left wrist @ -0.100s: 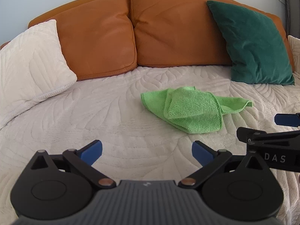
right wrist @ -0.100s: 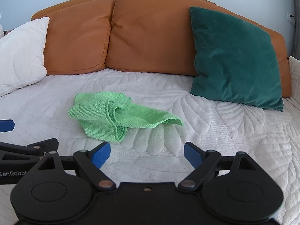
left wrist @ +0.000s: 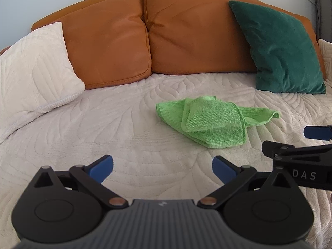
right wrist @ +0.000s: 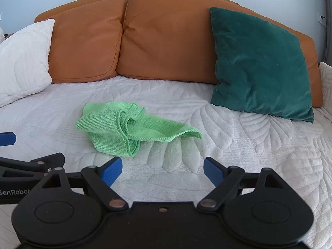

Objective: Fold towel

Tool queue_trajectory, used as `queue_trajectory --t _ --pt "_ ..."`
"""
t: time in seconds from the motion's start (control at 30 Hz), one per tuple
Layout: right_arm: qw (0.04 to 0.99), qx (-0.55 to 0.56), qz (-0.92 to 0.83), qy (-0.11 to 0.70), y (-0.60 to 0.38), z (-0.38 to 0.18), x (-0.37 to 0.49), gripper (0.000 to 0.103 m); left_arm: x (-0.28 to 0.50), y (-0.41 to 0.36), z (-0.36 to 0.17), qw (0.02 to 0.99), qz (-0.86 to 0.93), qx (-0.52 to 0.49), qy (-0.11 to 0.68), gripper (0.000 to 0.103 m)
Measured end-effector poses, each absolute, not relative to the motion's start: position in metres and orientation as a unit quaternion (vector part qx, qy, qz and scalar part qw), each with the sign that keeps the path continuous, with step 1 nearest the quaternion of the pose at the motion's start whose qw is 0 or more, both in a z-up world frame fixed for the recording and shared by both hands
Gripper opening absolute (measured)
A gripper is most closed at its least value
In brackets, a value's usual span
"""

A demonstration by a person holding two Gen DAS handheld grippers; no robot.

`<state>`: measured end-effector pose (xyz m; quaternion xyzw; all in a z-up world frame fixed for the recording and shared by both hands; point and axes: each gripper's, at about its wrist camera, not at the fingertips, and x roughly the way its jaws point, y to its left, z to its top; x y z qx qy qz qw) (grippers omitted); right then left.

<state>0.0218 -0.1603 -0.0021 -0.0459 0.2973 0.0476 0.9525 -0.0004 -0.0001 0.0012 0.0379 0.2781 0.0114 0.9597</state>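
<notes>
A crumpled green microfibre towel (left wrist: pixel 209 122) lies on the white quilted sofa seat (left wrist: pixel 124 132), loosely bunched with one corner trailing to the right. It also shows in the right wrist view (right wrist: pixel 124 128). My left gripper (left wrist: pixel 162 169) is open and empty, short of the towel and to its left. My right gripper (right wrist: pixel 162 171) is open and empty, just short of the towel's near edge. The right gripper's body shows at the right edge of the left wrist view (left wrist: pixel 300 157).
Two orange back cushions (left wrist: pixel 145 37) line the rear. A dark green pillow (left wrist: pixel 282 49) leans at the back right, close behind the towel. A white quilted pillow (left wrist: pixel 31 70) sits at the back left.
</notes>
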Motion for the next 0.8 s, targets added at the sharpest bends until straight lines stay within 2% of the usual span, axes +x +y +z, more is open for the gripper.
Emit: queue_trajectory --t 0.8 --pt "0.952 -0.048 0.044 0.298 -0.1587 -0.0037 0.0194 0.087 -0.0026 -0.0039 -0.0029 0.958 0.013 0.042 0.282 0.103"
